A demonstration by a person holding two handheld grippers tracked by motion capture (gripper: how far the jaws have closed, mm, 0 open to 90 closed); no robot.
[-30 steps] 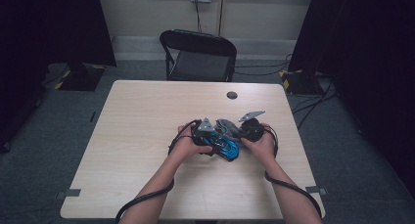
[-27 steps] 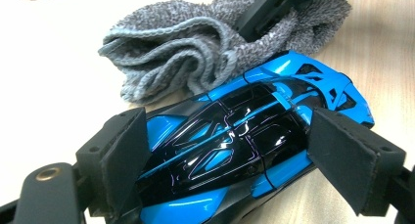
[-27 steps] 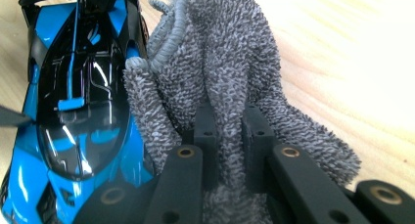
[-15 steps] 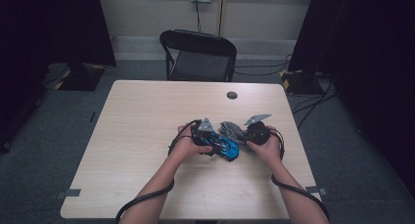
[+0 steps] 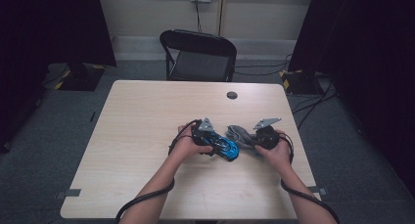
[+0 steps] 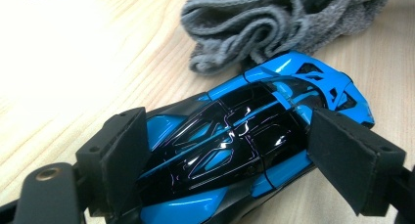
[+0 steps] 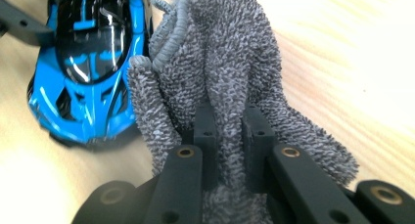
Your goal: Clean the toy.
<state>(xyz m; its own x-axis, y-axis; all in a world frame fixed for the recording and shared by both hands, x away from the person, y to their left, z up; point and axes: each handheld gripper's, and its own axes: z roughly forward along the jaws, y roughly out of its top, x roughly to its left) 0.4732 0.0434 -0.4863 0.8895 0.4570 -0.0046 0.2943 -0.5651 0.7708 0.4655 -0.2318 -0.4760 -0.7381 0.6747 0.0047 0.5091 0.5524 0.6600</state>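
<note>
Nearest the person, at the table's near middle, the left gripper [image 5: 208, 142] holds a blue and black toy car [image 6: 235, 150] by its sides, its jaws set against the car's two flanks, so the car is pinned on the wooden table [image 5: 137, 116] with one end pointing toward the cloth. Just to the right, the right gripper [image 7: 226, 136] is pinched tight on a fold of a grey terry cloth [image 7: 230, 62], the jaws pressed nearly together with the fabric bunched between them and spilling out ahead. The cloth's front edge lies against the car's end, touching or as good as touching the blue bodywork, but it is not yet spread over the glossy black roof. Judging from this, the work in hand looks like wiping the car: grasping both things is done and the cloth has been brought up to the car, while the actual rubbing across the top and sides seems still to come. Farther off, a small dark round thing [image 5: 232, 95] lies near the table's far edge, and beyond it stands a black folding chair [image 5: 198, 55]
</note>
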